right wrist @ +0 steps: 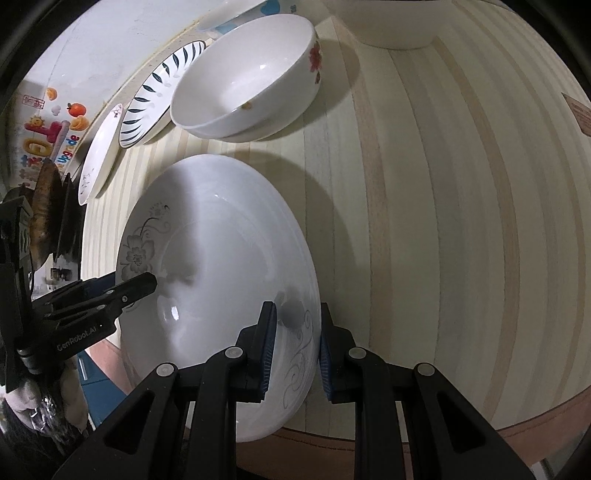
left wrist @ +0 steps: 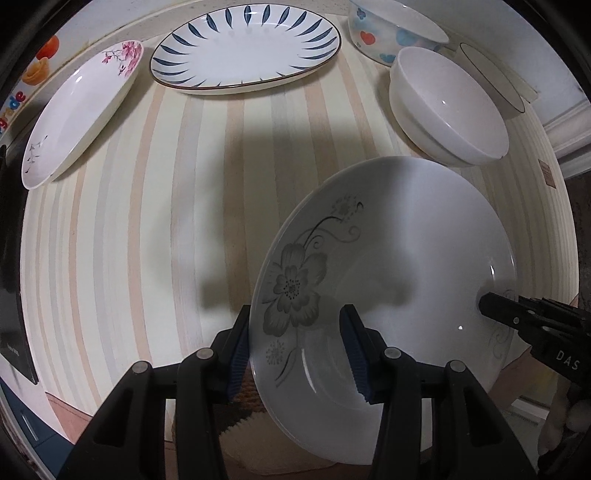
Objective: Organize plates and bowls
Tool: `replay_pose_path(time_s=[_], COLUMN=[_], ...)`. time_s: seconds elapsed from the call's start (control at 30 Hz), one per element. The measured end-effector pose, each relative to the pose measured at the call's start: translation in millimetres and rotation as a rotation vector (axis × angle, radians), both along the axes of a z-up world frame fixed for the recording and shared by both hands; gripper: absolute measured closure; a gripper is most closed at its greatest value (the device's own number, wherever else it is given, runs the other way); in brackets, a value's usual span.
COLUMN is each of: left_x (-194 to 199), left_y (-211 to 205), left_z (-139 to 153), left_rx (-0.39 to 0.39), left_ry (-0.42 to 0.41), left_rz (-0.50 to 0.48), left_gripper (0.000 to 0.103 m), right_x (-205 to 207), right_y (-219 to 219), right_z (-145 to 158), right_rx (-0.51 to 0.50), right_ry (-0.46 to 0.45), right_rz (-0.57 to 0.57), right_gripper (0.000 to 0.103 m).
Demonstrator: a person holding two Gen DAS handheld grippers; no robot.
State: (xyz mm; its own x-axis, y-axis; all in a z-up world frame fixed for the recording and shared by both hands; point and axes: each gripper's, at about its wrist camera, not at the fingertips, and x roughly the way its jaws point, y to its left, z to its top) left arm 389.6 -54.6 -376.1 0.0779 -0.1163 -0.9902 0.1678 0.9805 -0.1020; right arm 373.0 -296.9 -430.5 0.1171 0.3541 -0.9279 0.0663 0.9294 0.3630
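Both grippers pinch the grey-flowered plate by opposite rims — left gripper, right gripper. Next, I judge: set it level on the striped table, then release.

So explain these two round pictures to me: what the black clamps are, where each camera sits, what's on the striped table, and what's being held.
No robot here: a person holds a two-finger clamp tool in each hand, each with a fisheye camera looking along its jaws.

The left camera shows the left gripper, the right camera the right gripper. Both are closed on opposite rims of one grey-flower plate.

On the striped table lie a pink-blossom plate, a blue-leaf oval plate, stacked white bowls and a heart-patterned bowl. Whether the held plate rests on the table or is lifted, I can't tell.
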Motion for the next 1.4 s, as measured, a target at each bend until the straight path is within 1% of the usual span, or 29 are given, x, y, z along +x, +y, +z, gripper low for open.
replay_pose_path(time_s=[0.07,0.17,0.23,0.3,0.37,0.4,0.5,0.53,0.6,0.63,0.7,0.77,0.8,0.83,0.9,0.93,1.0,1.03,1.13,1.27,1.33,1.4], left_x=[-3,2,1,2,5,10,27,34,54,62,75,84,92,97,108,113,120,123,130,138,141,142], left_y=[2,1,7,22,45,64,113,127,162,177,204,227,235,239,245,248,253,256,262,268,270,273], left_z=[1,1,14,36,62,79,99,101,93,89,76,65,57,53,43,36,24,19,6,-4,-5,-5], left_rx=[-0.002,-0.010,-0.018,-0.032,-0.032,-0.038,-0.028,-0.020,-0.006,-0.006,-0.010,-0.015,-0.003,0.016,0.055,0.060,0.060,0.059,0.046,0.005,-0.003,-0.013], left_ry=[-0.001,0.006,-0.014,-0.060,-0.121,-0.163,-0.232,-0.243,-0.246,-0.235,-0.213,-0.196,-0.195,-0.196,-0.188,-0.176,-0.134,-0.120,-0.086,-0.076,-0.080,-0.089], left_rz=[-0.010,-0.032,-0.036,-0.021,0.015,0.048,0.148,0.178,0.246,0.276,0.350,0.404,0.426,0.434,0.445,0.456,0.474,0.480,0.498,0.512,0.522,0.528], left_gripper=[0.059,0.060,0.061,0.061,0.061,0.061,0.061,0.061,0.061,0.061,0.061,0.061,0.061,0.061,0.061,0.061,0.061,0.061,0.061,0.061,0.061,0.061], right_x=[0,0,0,0,-2,-2,2,10,27,45,78,123,150,167,217,230,271,285,316,341,347,349], right_y=[3,4,5,4,2,3,17,32,60,87,129,177,203,220,265,280,312,323,344,358,362,367], right_z=[0,0,0,4,22,37,81,99,120,130,136,132,126,123,110,106,88,79,57,35,23,13], right_rx=[-0.007,-0.020,-0.020,-0.022,-0.057,-0.074,-0.096,-0.093,-0.076,-0.048,-0.024,-0.008,0.002,0.003,-0.005,-0.012,-0.020,-0.030,-0.047,-0.047,-0.044,-0.040], right_ry=[0.001,0.003,0.022,0.036,0.024,0.007,-0.070,-0.110,-0.169,-0.209,-0.259,-0.302,-0.310,-0.313,-0.326,-0.328,-0.306,-0.296,-0.266,-0.240,-0.221,-0.206], right_rz=[-0.005,-0.013,-0.015,-0.013,-0.013,-0.012,-0.001,0.015,0.048,0.095,0.162,0.224,0.252,0.264,0.312,0.322,0.354,0.360,0.391,0.413,0.424,0.446], right_gripper=[0.080,0.080,0.080,0.080,0.080,0.080,0.079,0.077,0.067,0.066,0.066,0.066,0.066,0.066,0.066,0.066,0.066,0.066,0.066,0.067,0.070,0.078])
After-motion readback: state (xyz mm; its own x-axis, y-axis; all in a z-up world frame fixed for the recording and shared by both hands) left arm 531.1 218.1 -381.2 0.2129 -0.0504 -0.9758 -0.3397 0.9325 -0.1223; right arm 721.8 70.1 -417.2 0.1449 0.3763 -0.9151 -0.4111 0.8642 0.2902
